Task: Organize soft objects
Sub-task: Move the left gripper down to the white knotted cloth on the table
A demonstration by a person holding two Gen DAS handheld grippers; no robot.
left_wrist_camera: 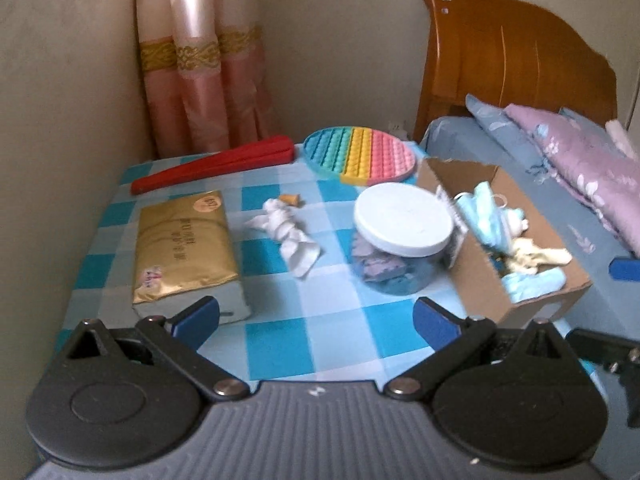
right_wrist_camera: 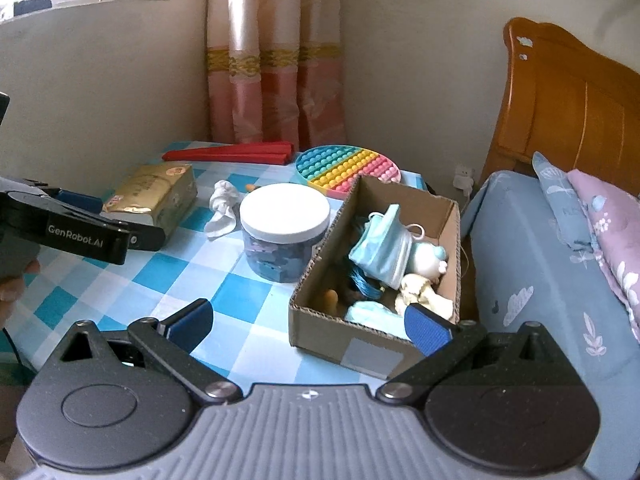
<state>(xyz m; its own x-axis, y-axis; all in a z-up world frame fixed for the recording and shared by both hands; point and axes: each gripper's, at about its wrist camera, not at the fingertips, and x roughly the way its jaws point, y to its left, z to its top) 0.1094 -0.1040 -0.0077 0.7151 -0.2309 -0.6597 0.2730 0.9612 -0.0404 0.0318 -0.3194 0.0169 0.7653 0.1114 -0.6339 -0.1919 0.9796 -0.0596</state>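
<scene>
A white sock [left_wrist_camera: 285, 231] lies crumpled on the blue checked tablecloth [left_wrist_camera: 312, 340]; it also shows in the right wrist view [right_wrist_camera: 221, 209]. A cardboard box [right_wrist_camera: 332, 320] at the table's right holds blue face masks [right_wrist_camera: 382, 246], a white plush toy [right_wrist_camera: 430, 260] and a cream soft thing [right_wrist_camera: 420, 296]; the box also shows in the left wrist view [left_wrist_camera: 480, 280]. My left gripper [left_wrist_camera: 316, 322] is open and empty, above the table's near edge. My right gripper [right_wrist_camera: 308, 322] is open and empty, in front of the box.
A clear jar with a white lid [left_wrist_camera: 402, 220] stands between sock and box. A gold tissue pack [left_wrist_camera: 184, 246], a red folded fan [left_wrist_camera: 216, 164] and a rainbow pop-it disc [left_wrist_camera: 360, 154] lie further back. A bed [right_wrist_camera: 560, 260] lies to the right, walls and curtain [right_wrist_camera: 276, 60] behind.
</scene>
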